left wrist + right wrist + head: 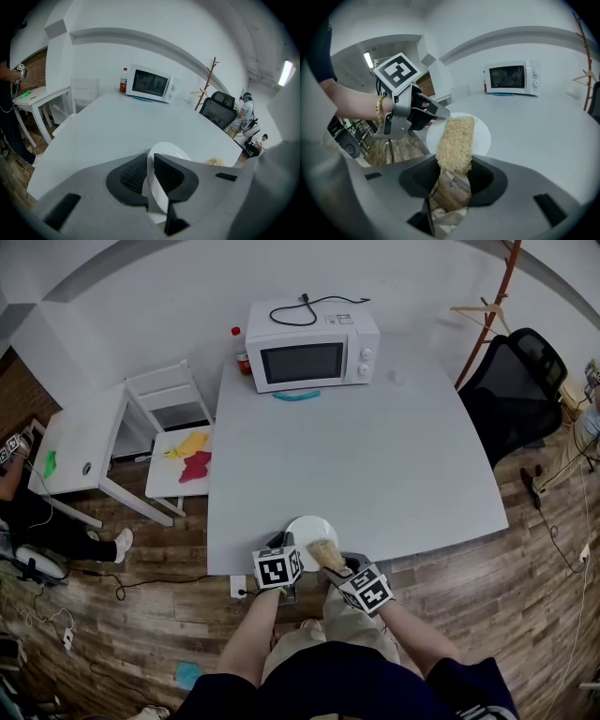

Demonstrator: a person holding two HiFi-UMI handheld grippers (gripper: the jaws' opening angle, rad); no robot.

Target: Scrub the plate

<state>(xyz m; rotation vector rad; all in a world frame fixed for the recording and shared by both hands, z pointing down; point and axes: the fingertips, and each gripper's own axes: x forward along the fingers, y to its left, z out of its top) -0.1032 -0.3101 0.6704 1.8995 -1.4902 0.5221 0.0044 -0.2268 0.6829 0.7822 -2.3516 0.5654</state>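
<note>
Left forearm: bare, reaching forward from the body toward the near edge of the table; a bracelet sits at the wrist.
Left gripper: marker cube facing up, jaws drawn in narrow and clamped on the plate's rim, one ribbed pad on each face.
Plate: white, at the table's near edge straight in front of the person; whether it rests flat or is tipped up I cannot tell.
Scrubber: pale yellow, fibrous, laid lengthwise across the plate's face.
Right gripper: just beside the left one, jaws pinching the scrubber's near end, pointing forward over the plate.
Right forearm: bare, angled in from the right.
Microwave: on the table's far side, well apart from the plate.
</note>
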